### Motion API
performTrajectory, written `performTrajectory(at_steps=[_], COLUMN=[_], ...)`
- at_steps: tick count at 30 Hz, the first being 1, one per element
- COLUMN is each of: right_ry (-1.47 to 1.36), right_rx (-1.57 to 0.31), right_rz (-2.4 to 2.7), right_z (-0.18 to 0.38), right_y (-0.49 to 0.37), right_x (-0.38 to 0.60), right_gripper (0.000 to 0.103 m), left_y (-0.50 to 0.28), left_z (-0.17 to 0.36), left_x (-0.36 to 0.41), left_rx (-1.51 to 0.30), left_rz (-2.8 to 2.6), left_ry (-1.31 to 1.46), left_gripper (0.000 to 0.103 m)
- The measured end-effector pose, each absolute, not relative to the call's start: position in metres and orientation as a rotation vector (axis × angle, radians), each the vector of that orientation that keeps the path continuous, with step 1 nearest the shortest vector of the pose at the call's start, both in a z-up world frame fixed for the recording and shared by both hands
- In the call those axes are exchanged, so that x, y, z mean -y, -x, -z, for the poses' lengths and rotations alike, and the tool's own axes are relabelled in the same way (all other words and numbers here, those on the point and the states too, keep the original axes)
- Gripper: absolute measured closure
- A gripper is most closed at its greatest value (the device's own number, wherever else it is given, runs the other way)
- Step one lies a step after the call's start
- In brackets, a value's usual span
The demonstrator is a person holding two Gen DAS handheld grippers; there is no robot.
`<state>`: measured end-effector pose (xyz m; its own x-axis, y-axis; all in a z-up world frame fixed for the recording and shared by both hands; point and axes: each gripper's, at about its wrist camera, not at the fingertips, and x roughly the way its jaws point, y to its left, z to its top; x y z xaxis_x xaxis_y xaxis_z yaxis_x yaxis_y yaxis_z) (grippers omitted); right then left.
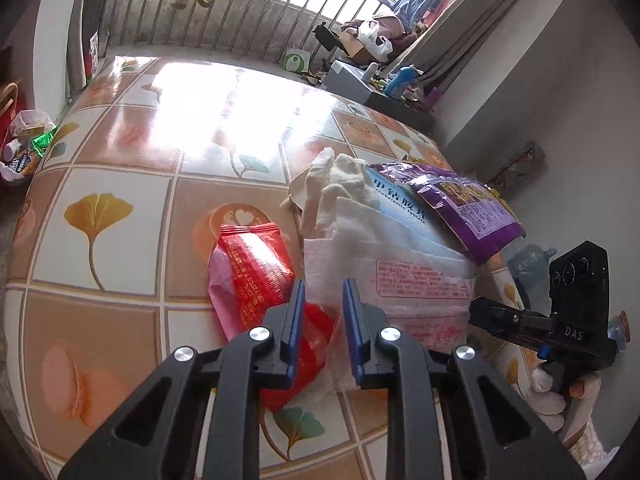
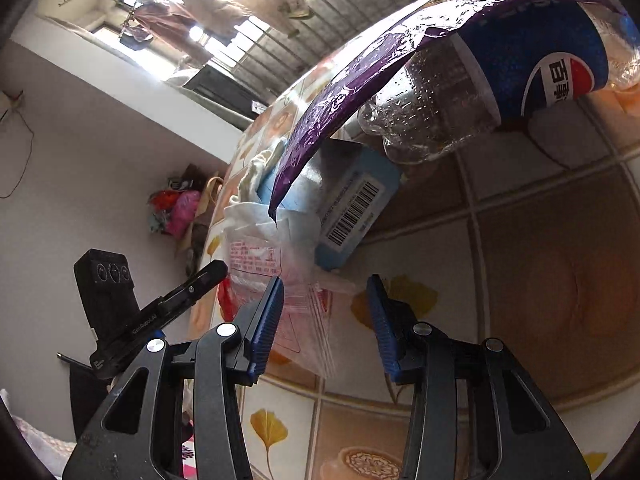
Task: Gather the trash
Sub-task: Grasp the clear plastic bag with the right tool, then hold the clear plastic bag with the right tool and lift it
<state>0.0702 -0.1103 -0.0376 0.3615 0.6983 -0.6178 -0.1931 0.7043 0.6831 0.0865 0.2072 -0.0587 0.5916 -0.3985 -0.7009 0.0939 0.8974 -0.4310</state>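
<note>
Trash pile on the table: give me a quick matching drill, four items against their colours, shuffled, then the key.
Items:
1. snack wrapper
2. foil bag
3. medicine box
4. crumpled tissue

Colours:
A. white
B. light blue
C. red
D. purple

Pairs: 1-C, 2-D, 3-B, 4-A

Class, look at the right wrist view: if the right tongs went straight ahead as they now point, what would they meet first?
Most likely the clear plastic bag with pink print, lying on the tiled tablecloth just ahead of the open right tongs. The blue cardboard box with a barcode sits behind it; depth is uncertain.
</note>
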Motion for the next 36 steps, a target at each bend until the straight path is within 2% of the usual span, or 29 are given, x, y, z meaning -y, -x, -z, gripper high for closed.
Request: performTrajectory(at_steps=[4,8,12,27,36], right_ry=[-0.577,-0.57,-0.588,-0.584,-0.596], right_rx=[-1.061,-1.04,-1.027,-0.979,-0.994], right_rz=[-0.636,-0.637,-0.653,-0.684,-0.729], right_z=[0.035,0.029,0.027,0.015,0.017], right_y=[-0.069,-0.07,-0.07,-0.066,-0.069], right_x=[0.114,0.115,0.12,0.119,0.107], right_gripper=[0.086,0.097,0.1,0.103,0.09], left_y=[-0.088,-0.091,-0.095,-0.097,-0.098], left_z=[0.06,0.064,0.064,0.064,0.065], left_x=[-0.204,-0.2,-0.198,-0.2,-0.2], left_rx=[-0.906,-0.922,-0.929,-0.928,-0.934], left_rz=[0.291,0.29,0.283,0.281,0.272], left_ry=[0.371,0.371,0.365,0.369,0.368], left_gripper=[0.084,0.085,0.085,0.085,0.086])
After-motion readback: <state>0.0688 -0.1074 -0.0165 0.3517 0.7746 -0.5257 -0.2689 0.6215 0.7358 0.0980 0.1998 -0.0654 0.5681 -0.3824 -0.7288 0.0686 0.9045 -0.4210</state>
